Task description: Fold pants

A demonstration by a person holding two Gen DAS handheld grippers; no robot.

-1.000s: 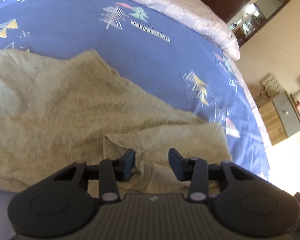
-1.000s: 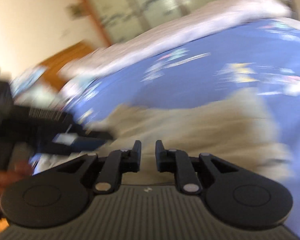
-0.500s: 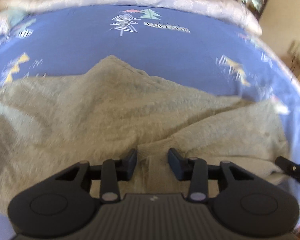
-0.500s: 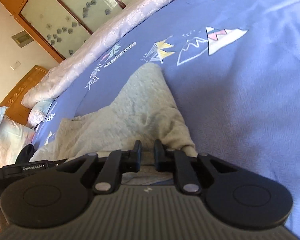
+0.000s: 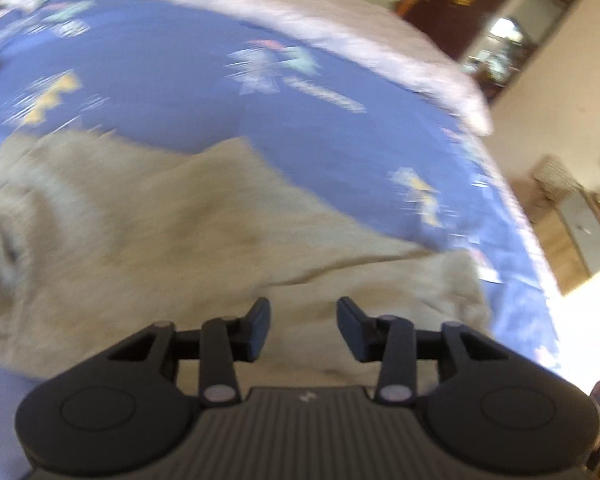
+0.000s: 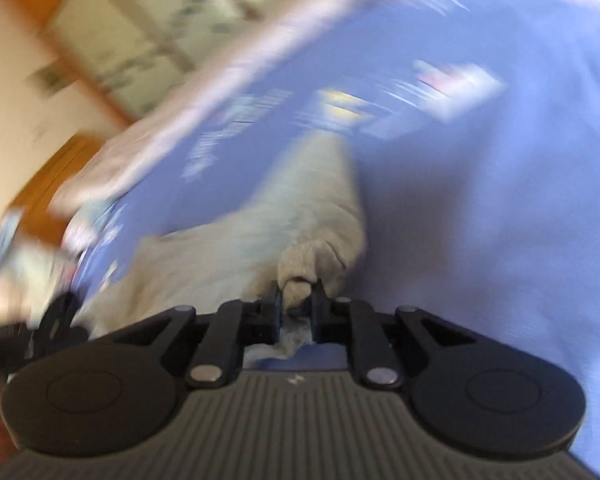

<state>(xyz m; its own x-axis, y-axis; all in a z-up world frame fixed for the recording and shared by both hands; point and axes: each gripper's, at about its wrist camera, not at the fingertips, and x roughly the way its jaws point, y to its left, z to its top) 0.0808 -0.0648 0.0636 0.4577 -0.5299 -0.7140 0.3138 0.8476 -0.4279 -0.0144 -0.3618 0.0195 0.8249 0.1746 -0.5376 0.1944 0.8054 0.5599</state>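
Blue printed bedspread [image 5: 172,80] under everything, white quilted edge [image 5: 340,28] along its far side. Beige knit pants [image 5: 148,240] spread rumpled across the near part of that spread. Left gripper [image 5: 303,322] above the beige cloth, jaws just widened, nothing pinched. Right gripper [image 6: 296,312] nearly closed, pinching a bunched fold of pants [image 6: 304,268].

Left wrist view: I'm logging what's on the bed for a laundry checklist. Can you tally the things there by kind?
Beige pants: 1
Blue printed bedspread: 1
White quilt along the far edge: 1
Total: 3
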